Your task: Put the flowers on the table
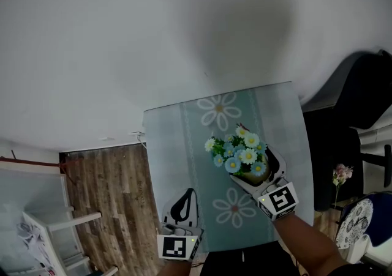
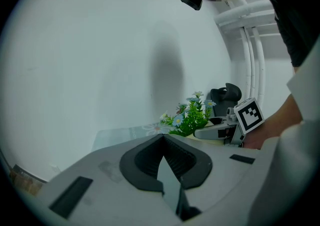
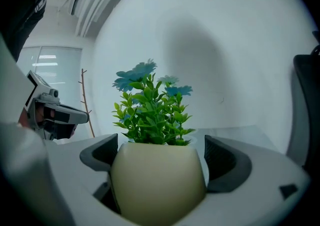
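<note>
A cream pot point(image 1: 250, 177) of blue and white daisies point(image 1: 240, 153) hangs over the right half of the teal flowered table point(image 1: 174, 140). My right gripper point(image 1: 253, 168) is shut on the pot, one finger on each side. In the right gripper view the pot point(image 3: 157, 182) fills the space between the pads point(image 3: 227, 162), with green leaves and blue flowers point(image 3: 150, 104) rising above it. My left gripper point(image 1: 185, 198) is shut and holds nothing, low over the table's near left corner. In the left gripper view its jaws point(image 2: 162, 162) meet, and the flowers point(image 2: 190, 115) and right gripper point(image 2: 217, 131) lie ahead.
A black office chair point(image 1: 361, 97) stands right of the table. Wood floor point(image 1: 110, 201) and a white rack point(image 1: 55, 232) lie to the left. Pink flowers point(image 1: 340, 174) and a patterned round object point(image 1: 358, 223) sit at lower right. A white wall lies beyond the table.
</note>
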`<state>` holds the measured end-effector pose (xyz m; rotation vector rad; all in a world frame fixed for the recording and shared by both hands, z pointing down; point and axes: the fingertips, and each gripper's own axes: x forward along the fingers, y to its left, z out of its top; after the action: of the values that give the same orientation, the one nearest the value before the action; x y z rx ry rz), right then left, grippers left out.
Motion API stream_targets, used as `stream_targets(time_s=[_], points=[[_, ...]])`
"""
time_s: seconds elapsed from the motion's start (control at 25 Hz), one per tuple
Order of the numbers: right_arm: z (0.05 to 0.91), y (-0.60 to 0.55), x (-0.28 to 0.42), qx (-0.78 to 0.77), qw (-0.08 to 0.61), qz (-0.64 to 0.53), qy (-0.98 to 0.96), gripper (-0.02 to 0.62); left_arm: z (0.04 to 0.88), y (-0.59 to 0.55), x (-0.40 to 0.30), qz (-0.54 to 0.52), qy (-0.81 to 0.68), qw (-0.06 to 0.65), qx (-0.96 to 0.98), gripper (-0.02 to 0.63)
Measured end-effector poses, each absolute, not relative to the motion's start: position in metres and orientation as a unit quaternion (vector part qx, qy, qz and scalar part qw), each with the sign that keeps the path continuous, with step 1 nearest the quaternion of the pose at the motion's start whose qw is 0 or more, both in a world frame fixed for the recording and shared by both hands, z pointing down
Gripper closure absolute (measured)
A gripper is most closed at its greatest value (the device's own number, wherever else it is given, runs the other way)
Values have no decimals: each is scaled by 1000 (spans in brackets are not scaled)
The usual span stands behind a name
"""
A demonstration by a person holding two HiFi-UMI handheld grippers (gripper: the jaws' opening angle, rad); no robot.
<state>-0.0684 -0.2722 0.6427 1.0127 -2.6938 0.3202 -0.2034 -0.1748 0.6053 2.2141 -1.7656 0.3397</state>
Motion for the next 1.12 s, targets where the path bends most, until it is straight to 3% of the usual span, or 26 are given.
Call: stream_targets(time_s=[1.12], points=[[641, -189, -35, 387, 150, 117, -902, 55, 576, -113, -193, 118, -597, 107, 786, 601]])
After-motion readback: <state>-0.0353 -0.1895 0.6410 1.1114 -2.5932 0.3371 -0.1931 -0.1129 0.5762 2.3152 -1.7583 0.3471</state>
